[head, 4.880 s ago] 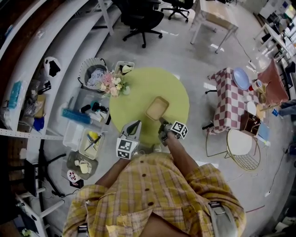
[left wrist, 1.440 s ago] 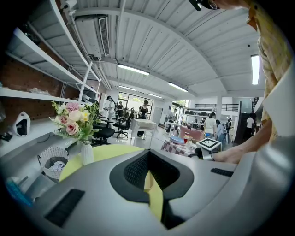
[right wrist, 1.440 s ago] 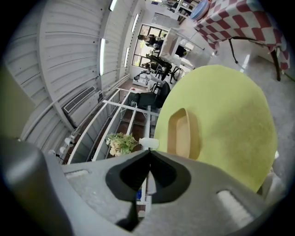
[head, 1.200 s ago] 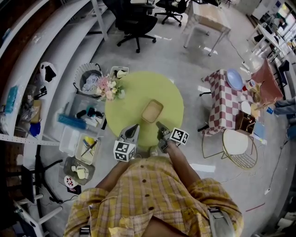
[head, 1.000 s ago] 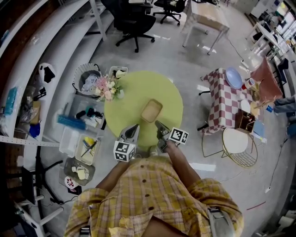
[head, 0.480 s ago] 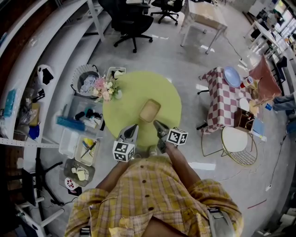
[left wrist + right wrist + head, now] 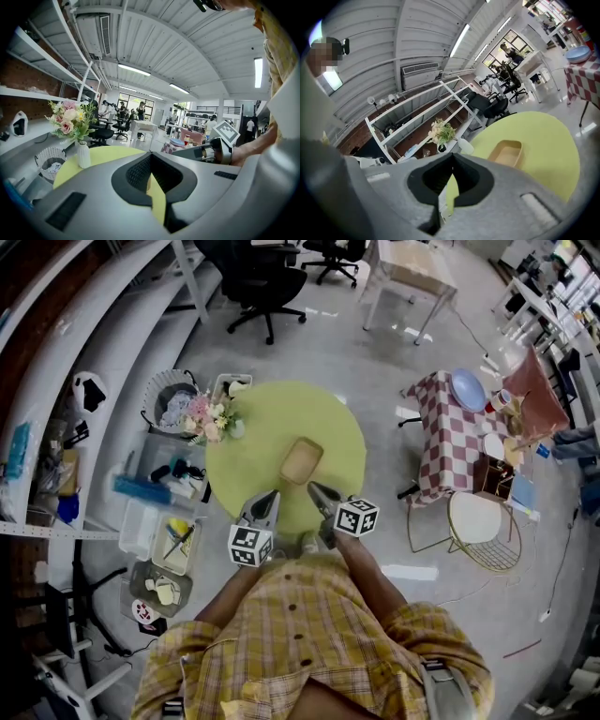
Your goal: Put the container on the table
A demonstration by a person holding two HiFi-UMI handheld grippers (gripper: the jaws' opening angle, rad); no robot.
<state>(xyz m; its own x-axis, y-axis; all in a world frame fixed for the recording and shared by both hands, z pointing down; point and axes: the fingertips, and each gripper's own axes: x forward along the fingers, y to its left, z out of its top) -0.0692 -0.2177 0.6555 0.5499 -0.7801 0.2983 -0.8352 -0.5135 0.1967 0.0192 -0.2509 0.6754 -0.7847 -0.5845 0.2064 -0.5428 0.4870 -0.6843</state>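
A tan, shallow rectangular container rests on the round yellow-green table, a little right of its middle, with nothing touching it. It lies ahead of my right gripper as the container on the table. My right gripper hovers over the table's near edge, just short of the container, jaws shut and empty. My left gripper stays beside it to the left, over the same edge. In its own view, the left gripper is shut with nothing in it.
A white vase of flowers stands at the table's far left edge. A wire basket and clear bins sit on the floor to the left. At the right are a checkered table and a wire chair.
My right gripper has lifted a little and rolled about its own axis; its marker cube now faces differently. The container and my left gripper have kept still.
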